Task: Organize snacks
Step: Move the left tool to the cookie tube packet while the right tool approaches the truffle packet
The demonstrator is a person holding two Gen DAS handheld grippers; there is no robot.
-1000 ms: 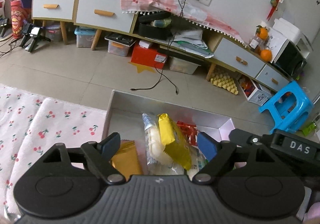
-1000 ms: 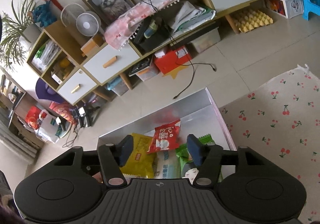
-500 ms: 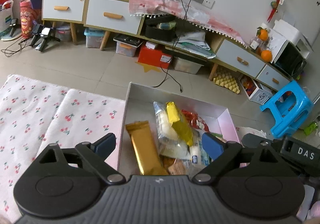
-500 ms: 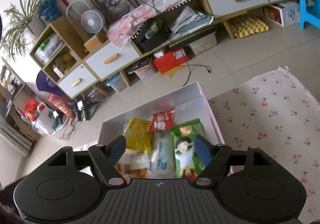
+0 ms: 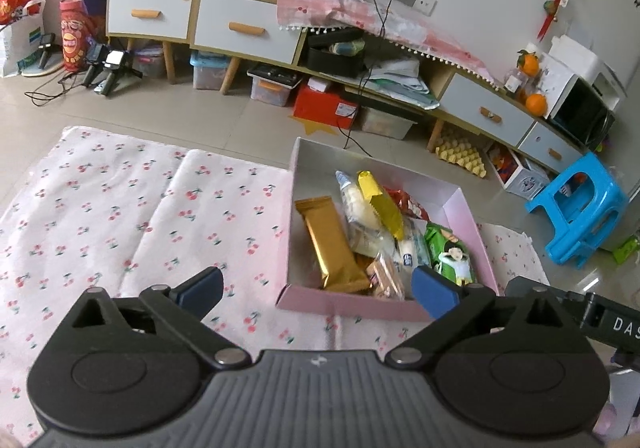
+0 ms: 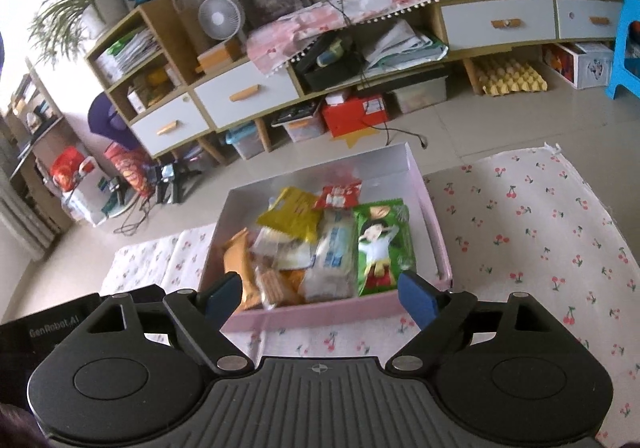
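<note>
The letters "DAS" show in white on a black part at 3 o'clock in the left wrist view, cut off by the edge, and "GenRobot.AI" shows faintly on a black part at 9 o'clock in the right wrist view. The pink cardboard box with grey inside walls [image 5: 352,306] sits on the white cloth with little red cherries [image 5: 120,215], and it is full of snacks. The long shiny gold snack bar [image 5: 330,244] lies on the box's left side. The yellow foil packet [image 5: 380,203] leans over a clear bag of pale snacks [image 5: 358,207]. The green packet with a cartoon child [image 6: 382,244] lies on the right side, and its writing is too small to read. A small red packet [image 6: 338,195] at the far end has white letters that are blurry. The snacks underneath are mostly hidden. The left gripper [image 5: 316,290] has its jaws opening very wide with nothing in them, and the box lies just ahead toward 1 o'clock. The right gripper [image 6: 318,298] has its jaws opening too, also empty, with the box straight ahead at 12 o'clock.
</note>
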